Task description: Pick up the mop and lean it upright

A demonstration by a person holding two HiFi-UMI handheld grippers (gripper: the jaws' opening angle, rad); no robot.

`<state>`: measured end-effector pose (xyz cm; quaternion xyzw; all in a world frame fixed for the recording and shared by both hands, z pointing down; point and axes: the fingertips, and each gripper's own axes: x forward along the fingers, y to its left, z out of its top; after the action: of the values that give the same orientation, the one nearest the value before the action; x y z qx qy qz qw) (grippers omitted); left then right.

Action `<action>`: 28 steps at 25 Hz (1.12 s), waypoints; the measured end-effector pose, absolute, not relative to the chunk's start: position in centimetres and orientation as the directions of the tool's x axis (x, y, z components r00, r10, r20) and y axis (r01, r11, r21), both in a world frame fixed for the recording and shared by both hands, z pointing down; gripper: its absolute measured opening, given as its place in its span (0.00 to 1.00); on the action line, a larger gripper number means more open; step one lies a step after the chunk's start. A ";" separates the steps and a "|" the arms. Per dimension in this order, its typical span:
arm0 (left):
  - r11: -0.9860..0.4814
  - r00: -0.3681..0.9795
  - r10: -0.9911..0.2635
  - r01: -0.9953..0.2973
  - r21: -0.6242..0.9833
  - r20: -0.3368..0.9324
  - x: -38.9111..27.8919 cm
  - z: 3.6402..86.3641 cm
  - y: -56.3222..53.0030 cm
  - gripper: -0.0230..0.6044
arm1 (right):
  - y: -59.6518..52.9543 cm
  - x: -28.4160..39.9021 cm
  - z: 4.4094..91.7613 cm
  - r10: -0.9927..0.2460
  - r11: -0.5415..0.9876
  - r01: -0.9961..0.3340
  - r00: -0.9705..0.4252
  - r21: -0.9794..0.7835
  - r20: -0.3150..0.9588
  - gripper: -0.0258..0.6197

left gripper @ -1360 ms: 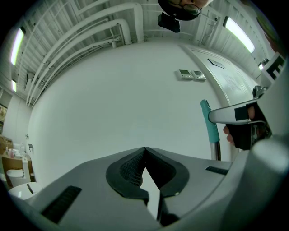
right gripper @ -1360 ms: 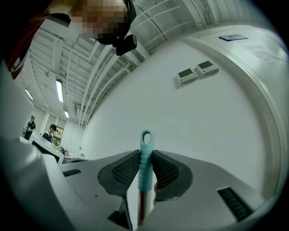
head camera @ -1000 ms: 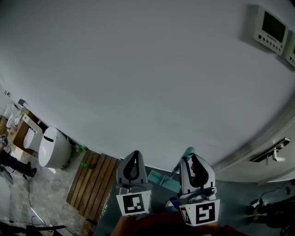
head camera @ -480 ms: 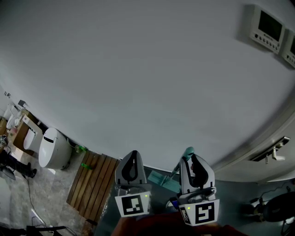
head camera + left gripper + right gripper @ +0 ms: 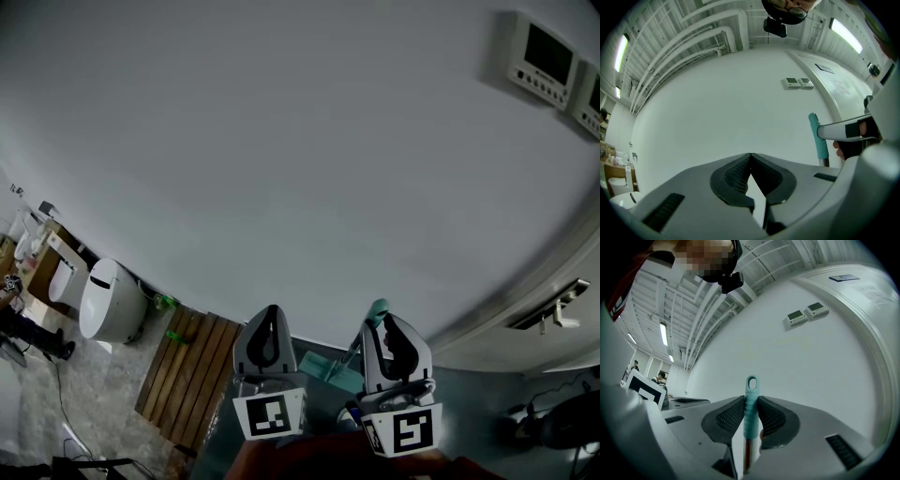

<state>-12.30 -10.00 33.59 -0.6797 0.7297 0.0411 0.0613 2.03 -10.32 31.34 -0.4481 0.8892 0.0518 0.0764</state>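
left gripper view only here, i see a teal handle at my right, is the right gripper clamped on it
Observer: Yes. In the right gripper view the right gripper has both pads pressed on the handle, just below its loop end.
Operator: where's the mop head
Observer: The head view shows the mop head down on the floor, at the foot of the wall.
Operator: anything else on the floor near it
Observer: A slatted wooden mat, to its left in the head view.
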 end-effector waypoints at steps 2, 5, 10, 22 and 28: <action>0.074 -0.070 -0.987 -0.997 -0.025 -0.146 -12.3 33.6 -10.0 0.06 | -10.4 1.7 31.6 -0.784 0.601 -0.799 -0.595 0.026 -0.176 0.20; 0.075 -0.070 -0.987 -0.997 -0.027 -0.142 -12.4 33.7 -10.1 0.06 | -10.8 1.2 32.3 -0.778 0.607 -0.794 -0.604 0.042 -0.172 0.20; 0.082 -0.077 -0.987 -0.996 -0.029 -0.143 -12.7 33.7 -10.0 0.06 | -11.4 0.1 33.7 -0.786 0.603 -0.797 -0.599 0.021 -0.150 0.20; 0.100 -0.097 -0.986 -0.995 -0.021 -0.135 -13.2 34.1 -10.0 0.06 | -12.5 -1.5 39.3 -0.779 0.624 -0.780 -0.626 0.044 -0.039 0.20; 0.106 -0.102 -0.986 -0.994 -0.022 -0.134 -13.4 34.2 -10.0 0.06 | -13.1 -2.1 42.9 -0.778 0.628 -0.778 -0.626 0.031 0.053 0.20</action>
<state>-13.44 -10.04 34.19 -0.6675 0.7415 0.0368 0.0570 -2.10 -13.08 42.92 -0.4313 0.9017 0.0027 -0.0305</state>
